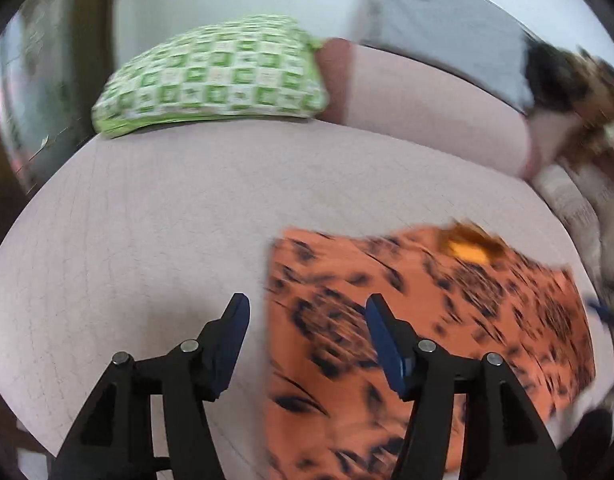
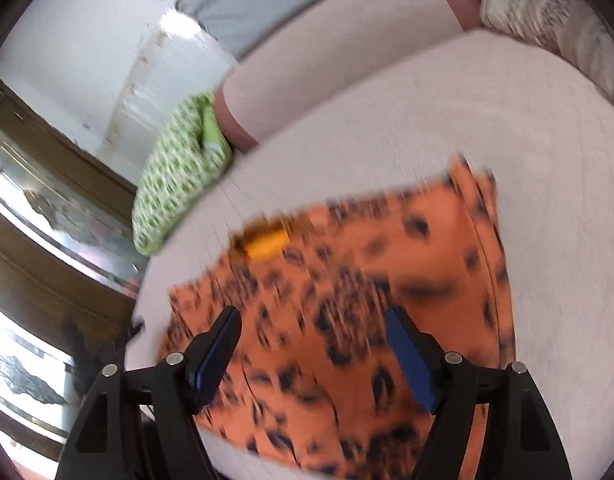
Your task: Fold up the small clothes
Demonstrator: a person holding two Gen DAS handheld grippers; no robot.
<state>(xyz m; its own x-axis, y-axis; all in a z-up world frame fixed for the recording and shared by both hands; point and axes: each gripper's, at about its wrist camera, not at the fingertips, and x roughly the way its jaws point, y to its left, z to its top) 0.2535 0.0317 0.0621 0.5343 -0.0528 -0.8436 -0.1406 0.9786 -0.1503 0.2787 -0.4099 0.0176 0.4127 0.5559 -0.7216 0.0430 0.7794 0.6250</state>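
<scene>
Both pairs of jaws are standing apart with nothing between them: the left gripper (image 1: 307, 308) is hanging over the garment's left edge, the right gripper (image 2: 313, 320) over its middle, neither pressing on cloth; beneath them the pale pink bed (image 1: 147, 208) is carrying everything; a green checked pillow (image 1: 215, 76) is leaning at its far left corner; the orange black-spotted garment (image 1: 447, 312) is lying flat near the bed's near edge, an orange label (image 1: 465, 249) showing at its far hem. It is looking thin, light and limp, likely to sag and slide, so corners or a hem seem the best hold. Blur is smearing the print; its near part is running out of view; the bundle at the bed's far right is staying unreadable.
</scene>
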